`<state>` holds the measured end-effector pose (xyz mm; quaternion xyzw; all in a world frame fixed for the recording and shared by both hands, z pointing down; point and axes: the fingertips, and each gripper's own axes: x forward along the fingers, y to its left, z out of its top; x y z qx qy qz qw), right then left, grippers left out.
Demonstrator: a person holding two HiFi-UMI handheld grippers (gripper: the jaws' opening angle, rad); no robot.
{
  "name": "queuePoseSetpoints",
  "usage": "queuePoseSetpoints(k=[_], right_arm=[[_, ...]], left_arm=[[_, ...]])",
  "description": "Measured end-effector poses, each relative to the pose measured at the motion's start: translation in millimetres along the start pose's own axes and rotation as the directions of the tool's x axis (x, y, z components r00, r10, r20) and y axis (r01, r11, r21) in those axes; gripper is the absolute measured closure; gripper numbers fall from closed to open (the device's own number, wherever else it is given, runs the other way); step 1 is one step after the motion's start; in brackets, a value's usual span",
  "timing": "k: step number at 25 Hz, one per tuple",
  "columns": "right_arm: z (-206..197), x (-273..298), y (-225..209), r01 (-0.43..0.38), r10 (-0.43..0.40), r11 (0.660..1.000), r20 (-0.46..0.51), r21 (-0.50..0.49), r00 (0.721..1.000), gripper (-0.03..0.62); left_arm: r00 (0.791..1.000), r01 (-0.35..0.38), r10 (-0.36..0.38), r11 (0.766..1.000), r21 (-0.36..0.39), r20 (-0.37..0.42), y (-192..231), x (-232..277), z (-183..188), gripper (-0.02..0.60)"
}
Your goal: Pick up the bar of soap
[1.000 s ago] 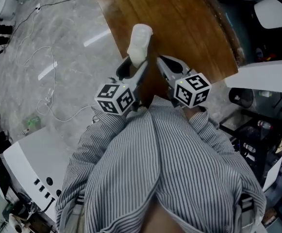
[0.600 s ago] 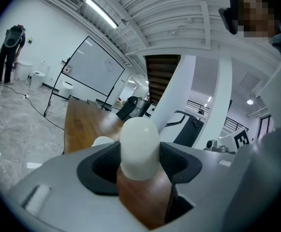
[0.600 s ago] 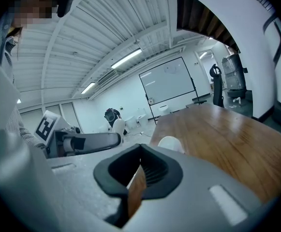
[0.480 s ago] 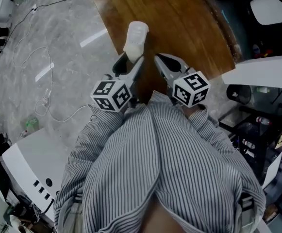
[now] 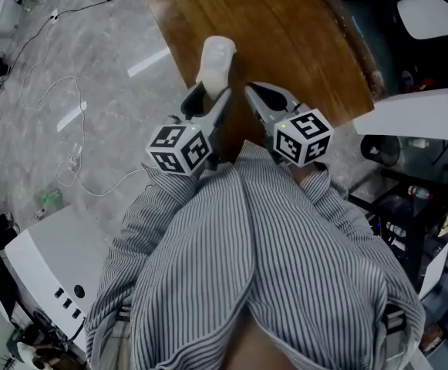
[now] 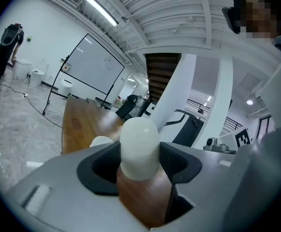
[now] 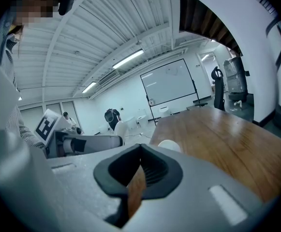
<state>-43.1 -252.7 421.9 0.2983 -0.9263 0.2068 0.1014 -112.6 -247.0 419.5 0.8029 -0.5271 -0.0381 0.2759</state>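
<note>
The bar of soap [image 5: 214,68] is a white, rounded block, and my left gripper [image 5: 208,91] is shut on its lower end. It is held over the near left corner of the brown wooden table [image 5: 285,29]. In the left gripper view the soap [image 6: 139,146] fills the gap between the black pads [image 6: 178,161], which press on both its sides. Another small white rounded thing [image 6: 101,140] lies on the table just beyond it. My right gripper [image 5: 258,97] hovers beside the left, shut with nothing in it. In the right gripper view the right gripper [image 7: 141,170] shows only a sliver of tabletop [image 7: 217,129] between its jaws.
Left of the table is grey marble floor with loose cables [image 5: 62,91]. A white equipment case [image 5: 46,260] stands at the lower left. Dark shelving [image 5: 409,206] and a white curved panel [image 5: 416,118] crowd the right. The person's striped shirt fills the foreground.
</note>
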Motion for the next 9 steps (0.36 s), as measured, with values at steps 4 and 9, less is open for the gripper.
queuePoseSetpoints(k=[4, 9], right_arm=[[-1.9, 4.3, 0.6, -0.011, 0.011, 1.000, -0.012, 0.005, 1.000, 0.592], [-1.1, 10.6, 1.7, -0.015, 0.015, 1.000, -0.018, -0.002, 1.000, 0.592]], left_arm=[[1.000, 0.002, -0.002, 1.000, -0.006, -0.006, 2.4, 3.6, -0.5, 0.322], [1.000, 0.010, -0.010, 1.000, -0.008, -0.011, 4.5, 5.9, -0.5, 0.324]])
